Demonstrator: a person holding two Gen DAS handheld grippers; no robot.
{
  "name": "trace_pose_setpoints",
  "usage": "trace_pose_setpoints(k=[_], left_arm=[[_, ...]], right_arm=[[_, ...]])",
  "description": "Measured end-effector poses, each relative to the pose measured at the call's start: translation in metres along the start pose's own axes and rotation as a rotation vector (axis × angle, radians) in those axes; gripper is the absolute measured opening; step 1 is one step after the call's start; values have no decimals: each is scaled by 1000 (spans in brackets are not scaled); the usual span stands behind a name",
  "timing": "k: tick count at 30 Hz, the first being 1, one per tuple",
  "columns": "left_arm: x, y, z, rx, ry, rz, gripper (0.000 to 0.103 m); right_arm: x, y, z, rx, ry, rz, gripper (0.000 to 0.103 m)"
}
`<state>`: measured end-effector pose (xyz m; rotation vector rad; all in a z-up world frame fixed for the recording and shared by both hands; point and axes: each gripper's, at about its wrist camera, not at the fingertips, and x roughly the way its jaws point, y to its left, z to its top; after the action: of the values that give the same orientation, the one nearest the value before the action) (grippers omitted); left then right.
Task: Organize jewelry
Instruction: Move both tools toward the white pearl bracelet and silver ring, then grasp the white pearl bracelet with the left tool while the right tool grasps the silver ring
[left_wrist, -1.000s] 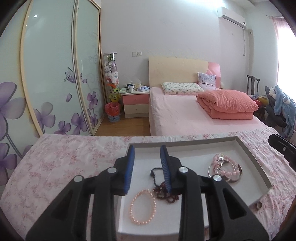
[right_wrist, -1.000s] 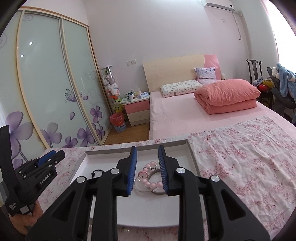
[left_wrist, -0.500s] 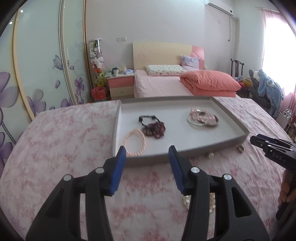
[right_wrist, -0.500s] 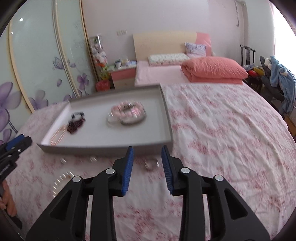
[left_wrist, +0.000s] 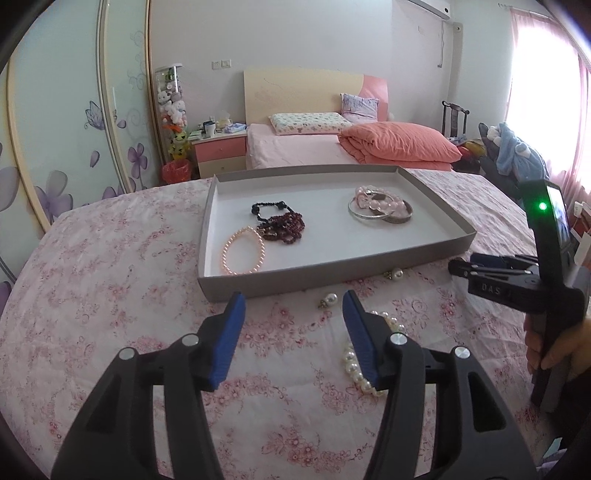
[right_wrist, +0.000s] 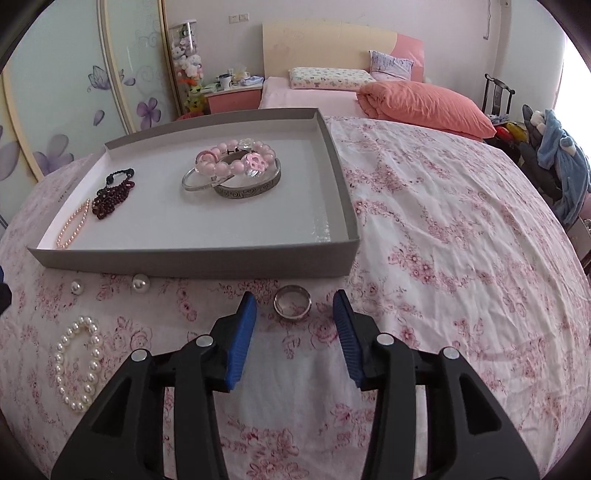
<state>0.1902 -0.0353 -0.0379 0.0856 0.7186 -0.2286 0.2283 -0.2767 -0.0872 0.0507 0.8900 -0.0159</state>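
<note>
A grey tray (left_wrist: 436, 192) (right_wrist: 343, 192) lies on the floral cloth. It holds a pink pearl bracelet (left_wrist: 242, 254), dark red beads (left_wrist: 284, 223), silver bangles (right_wrist: 245, 184) and a pink bead bracelet (right_wrist: 236, 157). On the cloth in front of it lie a silver ring (right_wrist: 292, 302), two pearl earrings (right_wrist: 140, 283) (left_wrist: 328, 300) and a white pearl bracelet (right_wrist: 77, 363) (left_wrist: 360, 369). My left gripper (left_wrist: 293, 308) is open and empty above the cloth. My right gripper (right_wrist: 294, 308) is open, with the ring just beyond its tips; it also shows in the left wrist view (left_wrist: 458, 266).
The cloth-covered table (right_wrist: 443, 229) stretches wide to the right of the tray. Beyond it stand a bed (left_wrist: 303, 151), a nightstand (left_wrist: 219, 147), a floral wardrobe (left_wrist: 74, 110) and a chair with blue clothes (left_wrist: 517, 155).
Both grippers have pulled back from over the tray to the cloth in front of it and have opened wider. The ring now lies just ahead of the right fingertips.
</note>
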Motion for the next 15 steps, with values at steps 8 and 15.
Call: trace_pose_setpoints(k=[8, 15], left_arm=[[11, -11, -11, 16, 80, -79, 54], [29, -33, -19, 79, 154, -118, 42]], right_arm=[[-11, -2, -13, 15, -4, 29, 23], [-18, 7, -21, -16, -2, 43, 23]])
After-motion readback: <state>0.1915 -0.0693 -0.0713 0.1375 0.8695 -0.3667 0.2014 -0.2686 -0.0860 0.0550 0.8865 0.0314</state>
